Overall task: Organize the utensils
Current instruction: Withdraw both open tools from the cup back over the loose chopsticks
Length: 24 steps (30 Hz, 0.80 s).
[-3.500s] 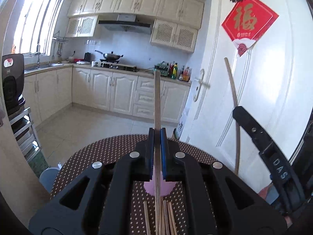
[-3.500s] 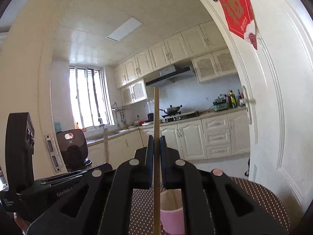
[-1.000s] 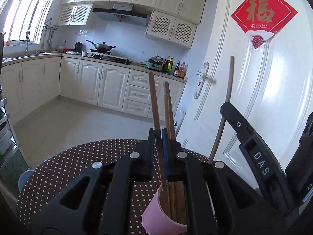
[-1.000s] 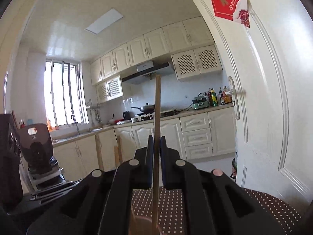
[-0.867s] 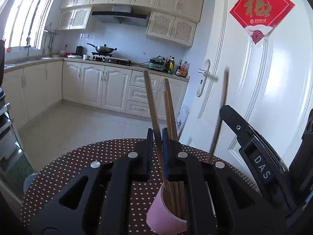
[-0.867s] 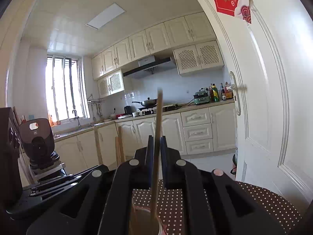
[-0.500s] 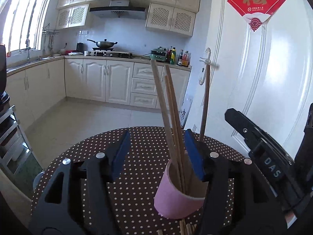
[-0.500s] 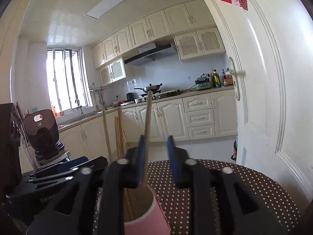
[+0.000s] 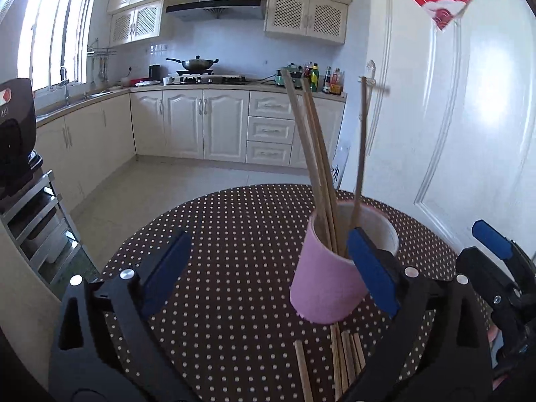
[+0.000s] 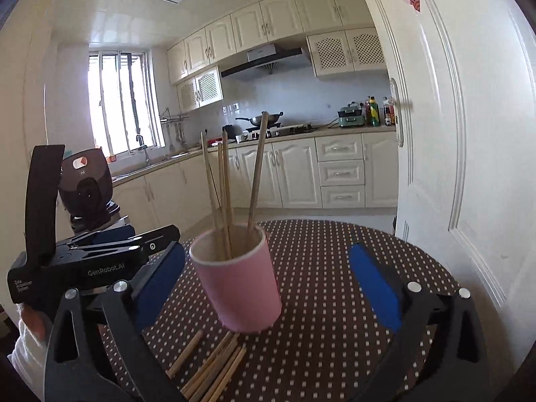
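A pink cup (image 9: 330,279) (image 10: 241,288) stands on the dotted table with several wooden chopsticks (image 9: 315,154) (image 10: 224,187) upright in it. More loose chopsticks (image 9: 341,361) (image 10: 214,365) lie on the cloth just in front of the cup. My left gripper (image 9: 268,268) is low over the table, its jaws opening wide, with nothing gripped; the cup sits beyond its right finger. My right gripper (image 10: 268,283) is also opening wide. The cup stands ahead between its spread fingers, untouched by the pads.
The round table (image 9: 217,234) has a brown polka-dot cloth. A white door (image 10: 469,134) rises close on the right. Kitchen cabinets (image 9: 201,124) line the far wall. A black appliance (image 10: 85,184) on a metal rack stands at the left. A white-sleeved hand (image 10: 30,335) holds the left gripper.
Both grippers were shut on a chopstick over the cup. They have let go, the chopsticks now stand in the cup, and both jaws have spread wide while drawing back and lower.
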Each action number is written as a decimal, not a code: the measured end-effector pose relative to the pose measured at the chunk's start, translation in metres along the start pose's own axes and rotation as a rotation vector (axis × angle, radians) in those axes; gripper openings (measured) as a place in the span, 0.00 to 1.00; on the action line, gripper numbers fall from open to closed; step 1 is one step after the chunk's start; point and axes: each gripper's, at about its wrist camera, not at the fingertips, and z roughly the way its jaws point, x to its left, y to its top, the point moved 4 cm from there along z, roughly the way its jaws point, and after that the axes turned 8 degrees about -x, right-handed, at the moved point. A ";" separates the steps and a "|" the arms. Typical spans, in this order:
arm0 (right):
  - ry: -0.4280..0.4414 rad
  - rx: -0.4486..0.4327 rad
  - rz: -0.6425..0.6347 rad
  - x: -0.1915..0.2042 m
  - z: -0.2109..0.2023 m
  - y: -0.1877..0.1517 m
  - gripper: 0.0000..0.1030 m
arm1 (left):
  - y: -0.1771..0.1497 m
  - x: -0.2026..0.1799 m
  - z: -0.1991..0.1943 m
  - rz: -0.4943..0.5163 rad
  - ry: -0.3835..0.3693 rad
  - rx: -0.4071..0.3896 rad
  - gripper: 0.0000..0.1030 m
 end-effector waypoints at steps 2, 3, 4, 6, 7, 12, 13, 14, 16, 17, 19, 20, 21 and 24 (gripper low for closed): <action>-0.003 0.010 0.013 -0.001 -0.006 0.000 0.92 | -0.004 -0.005 -0.010 0.028 0.010 0.000 0.91; -0.005 0.012 0.018 -0.001 -0.010 -0.001 0.92 | -0.005 -0.007 -0.015 0.040 0.021 -0.006 0.91; -0.006 0.012 0.022 -0.002 -0.015 -0.001 0.92 | -0.006 -0.010 -0.020 0.054 0.032 -0.012 0.91; -0.011 0.019 0.020 -0.001 -0.021 -0.002 0.92 | -0.008 -0.015 -0.030 0.087 0.037 -0.019 0.91; -0.014 0.024 0.019 0.000 -0.024 -0.002 0.92 | -0.007 -0.017 -0.032 0.095 0.037 -0.020 0.91; -0.025 0.034 0.010 0.001 -0.041 -0.006 0.92 | -0.012 -0.024 -0.052 0.115 0.034 -0.011 0.91; -0.023 0.041 0.006 0.003 -0.044 -0.006 0.92 | -0.012 -0.025 -0.056 0.116 0.032 -0.012 0.91; -0.020 0.047 0.004 0.004 -0.047 -0.007 0.92 | -0.014 -0.026 -0.059 0.116 0.031 -0.011 0.91; -0.013 0.056 0.003 0.006 -0.050 -0.009 0.92 | -0.017 -0.027 -0.065 0.118 0.027 -0.003 0.91; -0.009 0.062 0.004 0.007 -0.051 -0.010 0.92 | -0.019 -0.028 -0.068 0.116 0.025 0.001 0.91; 0.004 0.075 0.012 0.009 -0.055 -0.013 0.92 | -0.021 -0.027 -0.072 0.114 0.024 0.010 0.91; 0.011 0.082 0.017 0.010 -0.057 -0.014 0.92 | -0.023 -0.027 -0.075 0.115 0.023 0.017 0.91; 0.017 0.087 0.021 0.011 -0.058 -0.015 0.92 | -0.025 -0.027 -0.077 0.114 0.022 0.023 0.91; 0.014 0.122 0.010 0.015 -0.060 -0.020 0.92 | -0.032 -0.026 -0.082 0.111 0.020 0.050 0.91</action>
